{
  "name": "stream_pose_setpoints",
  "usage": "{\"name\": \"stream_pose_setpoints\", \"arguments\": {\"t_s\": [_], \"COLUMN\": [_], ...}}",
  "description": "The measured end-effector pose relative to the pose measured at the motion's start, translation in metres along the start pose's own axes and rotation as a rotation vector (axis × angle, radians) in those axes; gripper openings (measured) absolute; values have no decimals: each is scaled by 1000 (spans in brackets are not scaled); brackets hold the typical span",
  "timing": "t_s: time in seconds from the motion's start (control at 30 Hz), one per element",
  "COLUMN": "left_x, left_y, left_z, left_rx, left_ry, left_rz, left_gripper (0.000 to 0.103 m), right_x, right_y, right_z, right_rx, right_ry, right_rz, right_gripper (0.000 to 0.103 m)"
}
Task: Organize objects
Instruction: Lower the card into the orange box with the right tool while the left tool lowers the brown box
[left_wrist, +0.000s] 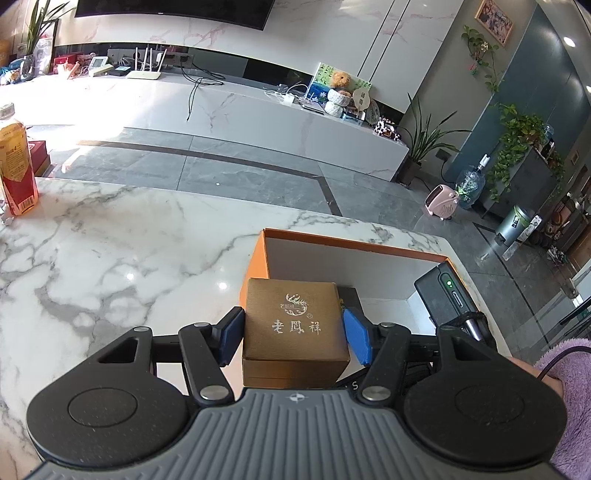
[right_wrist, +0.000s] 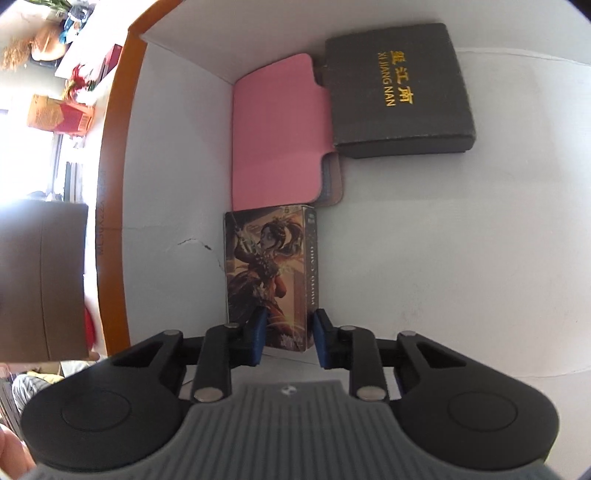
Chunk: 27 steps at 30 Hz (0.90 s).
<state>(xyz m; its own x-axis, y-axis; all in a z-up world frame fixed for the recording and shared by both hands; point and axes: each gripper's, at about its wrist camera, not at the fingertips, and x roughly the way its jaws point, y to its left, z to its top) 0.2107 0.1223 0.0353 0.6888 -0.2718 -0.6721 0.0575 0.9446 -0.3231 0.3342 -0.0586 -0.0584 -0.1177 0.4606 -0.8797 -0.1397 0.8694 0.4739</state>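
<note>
Orange card forms the rim of the open storage box (left_wrist: 258, 254), and its white floor already carries 3 things, so by my reading the sorting is well under way but not finished. Nearest in the right wrist view, the right gripper (right_wrist: 288, 341) points steeply down into the box, its blue fingers (right_wrist: 258, 338) set on either side of the near end of the illustrated card pack (right_wrist: 271, 273); the left pad looks to be touching the pack, a thin gap seems to remain at the right pad, so I cannot tell whether it is pinched or just let go. Just beyond the pack lies the pink wallet (right_wrist: 275, 129) against the box's left wall, and farther right the black case (right_wrist: 399, 88) with gold lettering overlaps its flap. In the left wrist view, the left gripper (left_wrist: 293, 334) hangs above the near left corner of the box with its fingers (left_wrist: 356, 334) spread wide around the gold gift box (left_wrist: 293, 321), apparently carrying it, lifted clear of the marble bench (left_wrist: 129, 258). That gold box is not yet put down inside. Far left on the bench stands a drink bottle (left_wrist: 16, 166), possibly also left to sort.
</note>
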Motion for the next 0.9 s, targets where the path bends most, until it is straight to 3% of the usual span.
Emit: {"name": "stream_pose_setpoints", "arguments": {"t_s": [0.13, 0.43, 0.57, 0.77, 0.9], "left_x": [0, 33, 65, 108, 126], "left_y": [-6, -45, -63, -69, -67], "left_z": [0, 5, 1, -5, -9], "left_rx": [15, 57, 87, 32, 4], "left_ry": [7, 94, 162, 283, 315], "left_rz": [-13, -85, -29, -6, 25], "left_gripper": [68, 68, 68, 68, 68], "right_x": [-7, -63, -80, -81, -71], "right_y": [6, -9, -19, -45, -58], "right_z": [-3, -9, -14, 1, 6], "right_rx": [-60, -207, -241, -260, -273], "right_ry": [-24, -212, -256, -249, -233], "right_rz": [-27, -206, -290, -330, -348], "right_gripper": [27, 24, 21, 18, 16]}}
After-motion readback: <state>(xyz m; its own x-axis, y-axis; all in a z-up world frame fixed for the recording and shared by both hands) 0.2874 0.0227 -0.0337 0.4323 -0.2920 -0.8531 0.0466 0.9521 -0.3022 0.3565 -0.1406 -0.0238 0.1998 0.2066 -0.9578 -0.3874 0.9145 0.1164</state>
